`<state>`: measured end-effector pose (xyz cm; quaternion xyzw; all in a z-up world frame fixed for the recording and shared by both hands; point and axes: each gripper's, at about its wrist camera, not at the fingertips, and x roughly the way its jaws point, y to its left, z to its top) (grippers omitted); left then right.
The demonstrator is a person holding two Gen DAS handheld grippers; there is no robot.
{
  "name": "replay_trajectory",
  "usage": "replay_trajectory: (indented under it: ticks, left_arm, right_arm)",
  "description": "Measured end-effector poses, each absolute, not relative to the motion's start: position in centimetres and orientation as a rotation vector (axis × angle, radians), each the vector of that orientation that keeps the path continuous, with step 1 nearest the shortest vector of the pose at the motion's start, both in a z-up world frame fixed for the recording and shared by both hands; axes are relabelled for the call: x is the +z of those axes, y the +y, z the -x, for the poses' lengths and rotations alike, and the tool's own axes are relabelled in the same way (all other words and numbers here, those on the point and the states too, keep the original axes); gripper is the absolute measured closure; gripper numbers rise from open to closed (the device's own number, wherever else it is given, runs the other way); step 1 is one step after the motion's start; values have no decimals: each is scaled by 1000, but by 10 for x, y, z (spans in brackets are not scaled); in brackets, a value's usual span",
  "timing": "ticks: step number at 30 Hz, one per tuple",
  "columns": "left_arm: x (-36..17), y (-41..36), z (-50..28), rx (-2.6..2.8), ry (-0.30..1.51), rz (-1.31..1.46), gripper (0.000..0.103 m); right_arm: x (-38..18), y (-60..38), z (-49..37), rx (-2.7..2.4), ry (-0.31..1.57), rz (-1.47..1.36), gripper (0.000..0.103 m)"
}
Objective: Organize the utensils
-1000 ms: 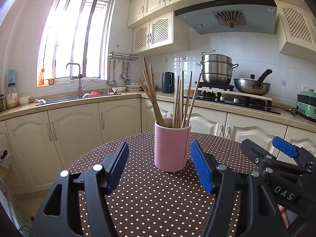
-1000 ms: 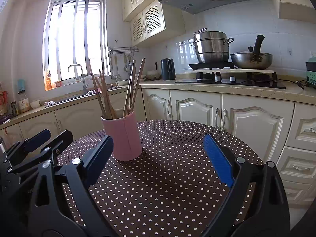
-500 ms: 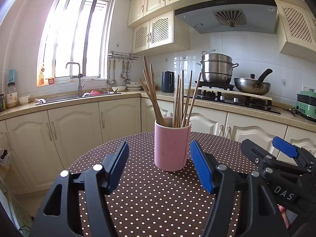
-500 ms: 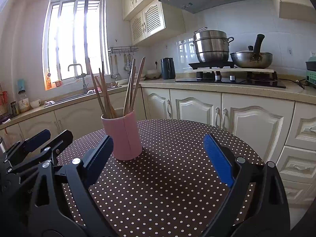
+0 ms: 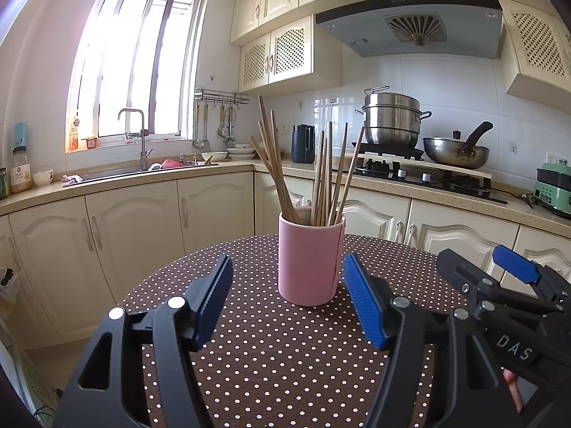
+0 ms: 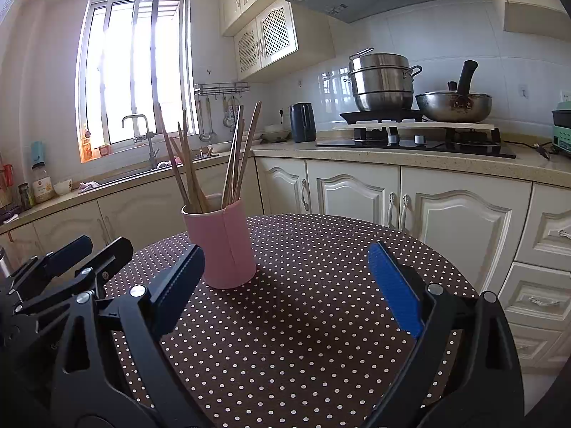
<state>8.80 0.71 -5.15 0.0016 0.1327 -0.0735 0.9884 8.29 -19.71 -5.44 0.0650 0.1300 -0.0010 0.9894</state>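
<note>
both grippers, left gripper (image 5: pixel 287 299) and right gripper (image 6: pixel 285 285), hang apart and empty, unmoved since a second ago, near the pink cup (image 5: pixel 309 258) of chopsticks (image 5: pixel 321 174) mid-table, so organizing looks finished or paused.

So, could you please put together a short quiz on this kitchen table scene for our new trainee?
1. True or false: the wooden chopsticks stand inside the pink cylindrical holder.
2. Which gripper faces the holder squarely: A left gripper, B right gripper?
3. Fill in: both grippers' jaws are ____.

Key: 1 true. 2 A. 3 open; neither holds anything above the brown polka-dot tablecloth.
</note>
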Motion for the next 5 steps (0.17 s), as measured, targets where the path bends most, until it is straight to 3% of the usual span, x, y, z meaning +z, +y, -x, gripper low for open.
replay_trajectory:
  ticks: [5]
  left_arm:
    - [-51, 8, -88, -148, 268, -3, 39]
  right_arm:
    - [-54, -197, -82, -1, 261, -131, 12]
